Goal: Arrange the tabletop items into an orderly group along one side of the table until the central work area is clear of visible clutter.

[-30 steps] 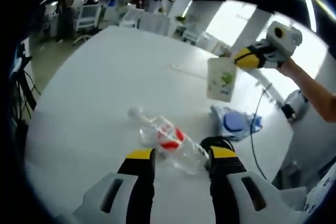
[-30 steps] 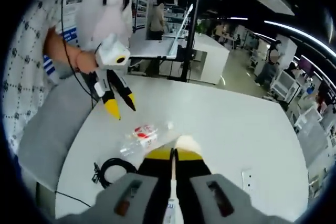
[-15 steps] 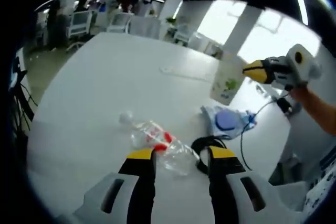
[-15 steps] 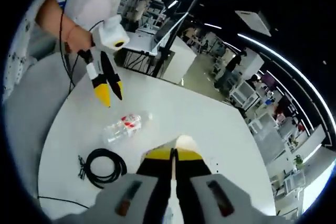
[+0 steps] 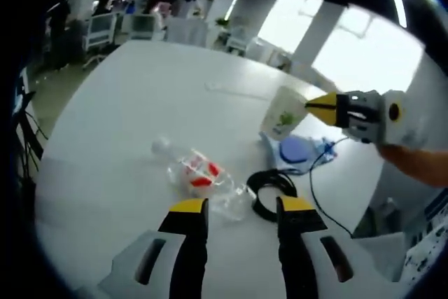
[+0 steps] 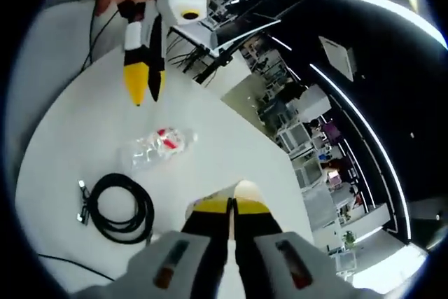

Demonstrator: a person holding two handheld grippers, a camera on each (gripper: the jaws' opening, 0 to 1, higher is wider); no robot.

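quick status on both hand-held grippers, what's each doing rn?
Left hand-held gripper: open, holding nothing, above the plastic bottle.
Right hand-held gripper: shut on a white packet.

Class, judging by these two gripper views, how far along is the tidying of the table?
Early stage. Done: nothing looks grouped yet. In hand: the right gripper is shut on a white pouch, held above the blue cloth near the table's edge. Left: the crushed plastic bottle and the coiled black cable lie mid-table in front of the open left gripper.
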